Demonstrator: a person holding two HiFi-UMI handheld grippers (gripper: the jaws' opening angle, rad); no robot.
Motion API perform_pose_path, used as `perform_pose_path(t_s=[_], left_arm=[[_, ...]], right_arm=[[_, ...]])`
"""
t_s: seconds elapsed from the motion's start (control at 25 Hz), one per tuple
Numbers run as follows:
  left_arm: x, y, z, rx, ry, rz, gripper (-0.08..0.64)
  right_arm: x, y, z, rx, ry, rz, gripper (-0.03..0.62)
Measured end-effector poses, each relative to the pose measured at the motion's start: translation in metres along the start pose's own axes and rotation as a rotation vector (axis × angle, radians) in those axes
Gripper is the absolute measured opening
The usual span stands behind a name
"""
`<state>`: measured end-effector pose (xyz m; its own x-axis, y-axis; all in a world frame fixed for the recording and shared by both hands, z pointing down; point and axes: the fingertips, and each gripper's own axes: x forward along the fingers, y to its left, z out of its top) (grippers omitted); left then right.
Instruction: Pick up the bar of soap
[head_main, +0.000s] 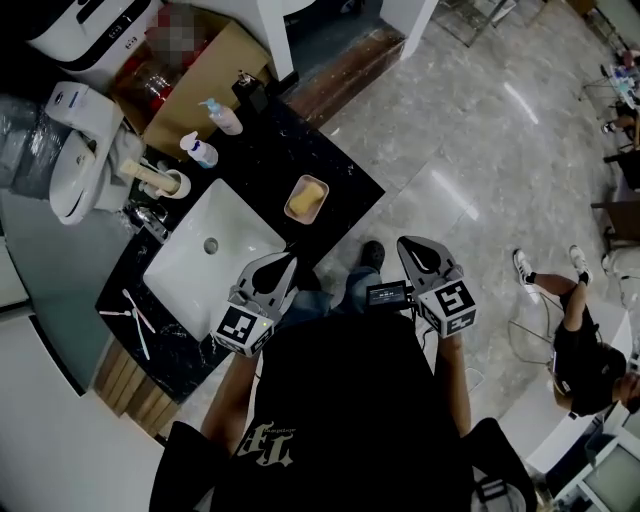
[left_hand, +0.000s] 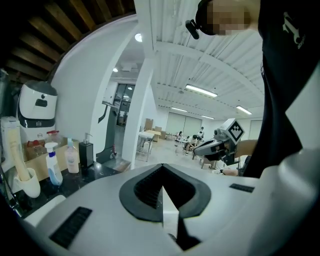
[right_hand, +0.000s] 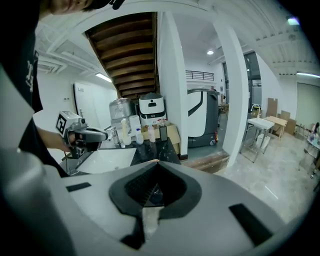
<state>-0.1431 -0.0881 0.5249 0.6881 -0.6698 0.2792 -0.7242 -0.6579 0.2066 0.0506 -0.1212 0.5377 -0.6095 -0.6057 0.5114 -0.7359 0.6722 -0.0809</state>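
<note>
The yellow bar of soap (head_main: 306, 197) lies in a white dish (head_main: 322, 206) on the black counter (head_main: 340, 170), to the right of the white sink (head_main: 185, 275). My left gripper (head_main: 290, 260) hovers over the sink's near right corner, just short of the dish, shut and empty. My right gripper (head_main: 405, 241) is held off the counter over the floor, its jaws together with nothing between them. In the left gripper view the jaws (left_hand: 162, 166) meet in a point and the right gripper (left_hand: 220, 142) shows beyond. The right gripper view shows its own closed jaws (right_hand: 157, 161) and the left gripper (right_hand: 82, 134).
At the counter's back stand a pump bottle (head_main: 224, 116), a blue-capped spray bottle (head_main: 200, 151), a black dispenser (head_main: 248, 90) and a white cup with a brush (head_main: 165, 183). The faucet (head_main: 150, 215) is left of the sink. Toothbrushes (head_main: 135, 315) lie at the near left. A person (head_main: 580, 345) sits on the floor to the right.
</note>
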Motion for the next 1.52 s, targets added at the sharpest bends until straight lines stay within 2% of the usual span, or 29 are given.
perform_pose_path(t_s=[0.28,0.48,0.96,1.12,1.52], left_arm=[[0.052,0.001,0.025,0.026,0.02,0.052,0.002],[0.076,-0.001,0.035,0.042,0.016,0.054,0.002],[0.079,0.017,0.022,0.08,0.068,0.098,0.002],[0.084,0.03,0.007,0.1,0.129,0.119,0.002],[0.105,0.054,-0.027,0.11,0.264,0.088,0.002]], right_arm=[[-0.004,-0.076,0.013,0.027,-0.042,0.012,0.011],[-0.009,-0.104,0.007,0.056,-0.045,-0.002,0.011],[0.004,-0.1,0.007,0.067,-0.044,0.015,0.011],[0.003,-0.099,0.004,0.072,-0.039,0.01,0.01],[0.0,-0.098,-0.004,0.086,-0.027,0.0,0.011]])
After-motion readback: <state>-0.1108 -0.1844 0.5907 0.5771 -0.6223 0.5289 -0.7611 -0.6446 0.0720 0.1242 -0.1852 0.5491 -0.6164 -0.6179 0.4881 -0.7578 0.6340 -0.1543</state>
